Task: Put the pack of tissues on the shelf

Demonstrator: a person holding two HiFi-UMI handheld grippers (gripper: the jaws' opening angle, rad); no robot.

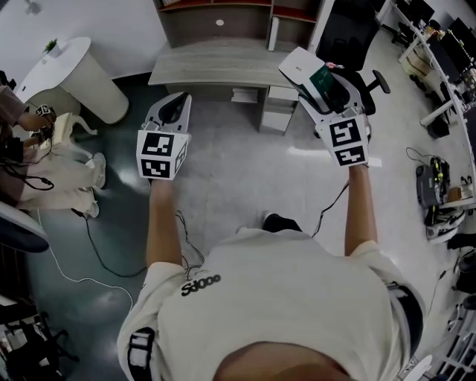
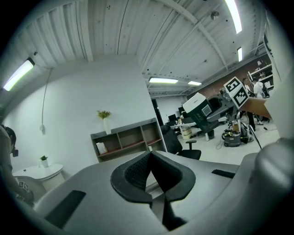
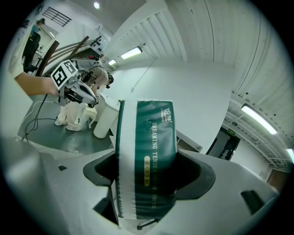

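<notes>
Hanging in the air, the pack of tissues (image 3: 146, 133) is held tight between the jaws of the right gripper (image 3: 148, 165), well apart from the shelf (image 1: 223, 22). It is judged light, soft and slippery-wrapped, so it is best squeezed gently across its middle. The left gripper (image 2: 151, 165) is closed on nothing.

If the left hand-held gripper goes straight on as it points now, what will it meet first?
Most likely the grey desk, with the shelf just behind it; depth is unclear.
</notes>
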